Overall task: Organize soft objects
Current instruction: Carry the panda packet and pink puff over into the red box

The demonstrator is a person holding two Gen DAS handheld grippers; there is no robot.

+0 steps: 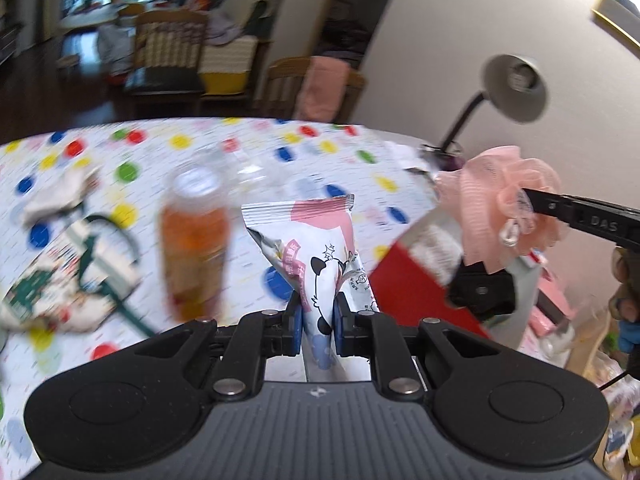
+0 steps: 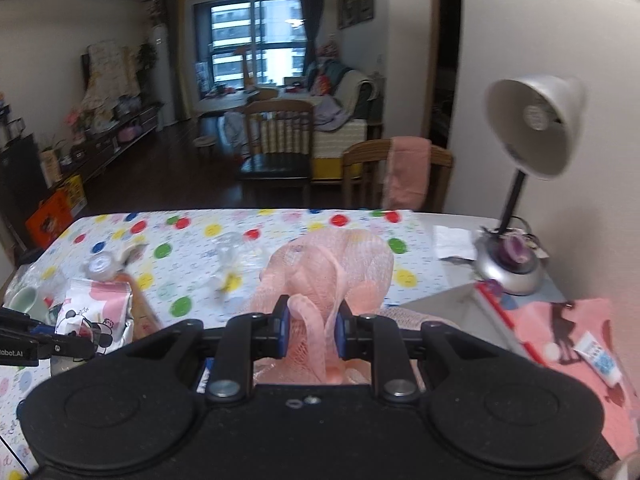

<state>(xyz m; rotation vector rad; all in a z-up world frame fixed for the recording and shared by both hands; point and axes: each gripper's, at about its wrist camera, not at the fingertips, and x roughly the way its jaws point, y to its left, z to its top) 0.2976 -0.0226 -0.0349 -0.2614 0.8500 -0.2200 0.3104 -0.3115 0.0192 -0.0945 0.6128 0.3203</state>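
My left gripper (image 1: 317, 320) is shut on a white and pink snack packet with a panda print (image 1: 316, 256), held upright above the dotted tablecloth (image 1: 280, 148). The same snack packet (image 2: 96, 316) shows at the left of the right wrist view, pinched by the left gripper (image 2: 86, 346). My right gripper (image 2: 312, 326) is shut on a pink mesh bath pouf (image 2: 336, 264), lifted over the table. In the left wrist view that pink pouf (image 1: 492, 200) hangs at the right from the right gripper's fingers (image 1: 560, 206).
A bottle of orange drink (image 1: 194, 240) stands on the cloth, with a printed pouch (image 1: 68, 280) and crumpled cloth (image 1: 60, 196) to its left. A grey desk lamp (image 2: 532, 140) stands at the right. A red-edged box (image 1: 416, 280) with pink fabric (image 2: 568, 340) and a small tube (image 2: 600, 360) lies beside the table.
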